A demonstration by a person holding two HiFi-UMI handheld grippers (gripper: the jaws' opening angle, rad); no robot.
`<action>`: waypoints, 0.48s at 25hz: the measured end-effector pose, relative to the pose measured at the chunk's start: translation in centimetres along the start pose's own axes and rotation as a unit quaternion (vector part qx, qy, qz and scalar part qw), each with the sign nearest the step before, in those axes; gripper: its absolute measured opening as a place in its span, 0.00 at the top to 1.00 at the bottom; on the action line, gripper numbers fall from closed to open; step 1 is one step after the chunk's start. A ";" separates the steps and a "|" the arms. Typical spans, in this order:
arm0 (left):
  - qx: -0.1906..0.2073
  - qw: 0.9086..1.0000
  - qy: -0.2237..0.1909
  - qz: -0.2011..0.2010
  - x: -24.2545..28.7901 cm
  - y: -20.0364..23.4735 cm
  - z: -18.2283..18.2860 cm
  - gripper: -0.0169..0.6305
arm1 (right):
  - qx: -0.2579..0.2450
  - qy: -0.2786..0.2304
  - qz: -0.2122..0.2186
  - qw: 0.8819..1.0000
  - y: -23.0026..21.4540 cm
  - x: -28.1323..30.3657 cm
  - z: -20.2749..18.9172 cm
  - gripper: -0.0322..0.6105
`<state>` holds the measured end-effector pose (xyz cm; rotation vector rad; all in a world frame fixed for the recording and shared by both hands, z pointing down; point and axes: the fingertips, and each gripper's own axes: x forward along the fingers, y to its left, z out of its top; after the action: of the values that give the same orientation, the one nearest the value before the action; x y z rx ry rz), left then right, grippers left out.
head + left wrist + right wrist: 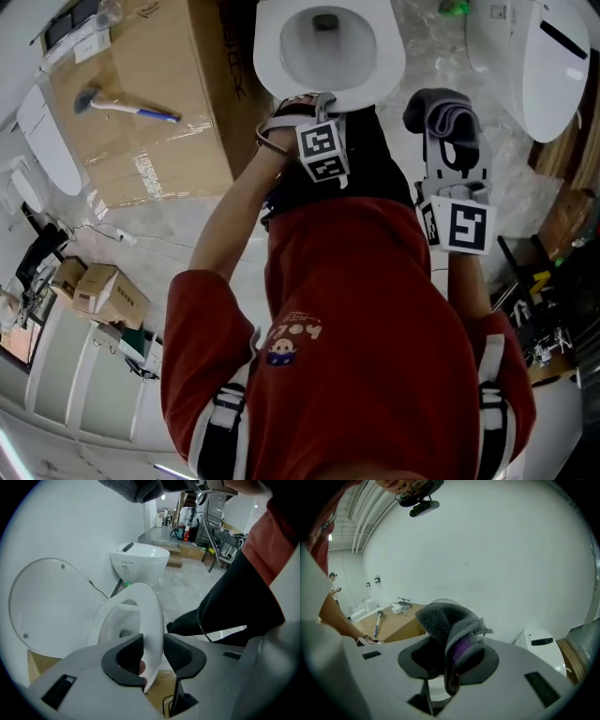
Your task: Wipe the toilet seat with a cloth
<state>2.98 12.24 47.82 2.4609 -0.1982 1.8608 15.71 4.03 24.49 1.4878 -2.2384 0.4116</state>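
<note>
Head view: the white toilet seat (270,56) is ringing the bowl (328,47), its near edge meeting the left gripper (314,101). The grey cloth (442,111) is bunching in the right gripper (448,131), further right.

Left gripper view: the jaws are standing apart astride the seat's thin rim (pads not pressing).

Right gripper view: the jaws are clamping the folded cloth, a purple patch showing.

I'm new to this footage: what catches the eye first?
The white toilet seat at the head view's top centre, its front rim between the left gripper's parted jaws. To its right, the right gripper grips a grey cloth. A hammer lies on the cardboard box, upper left.
</note>
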 end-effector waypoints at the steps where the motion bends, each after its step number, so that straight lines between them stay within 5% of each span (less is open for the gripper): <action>1: 0.000 1.000 0.002 -0.005 0.7 -0.6 -0.2 0.75 | 0.000 0.007 0.001 1.000 0.0 0.2 -0.6 0.79; 12: 0.023 0.999 0.025 -0.032 9.1 -5.4 -3.6 0.68 | 0.025 0.065 0.024 0.997 1.7 2.7 -7.2 0.79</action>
<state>2.69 17.33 57.79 2.4152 -0.0724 1.9206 14.52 5.86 32.08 1.3919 -2.1809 0.5662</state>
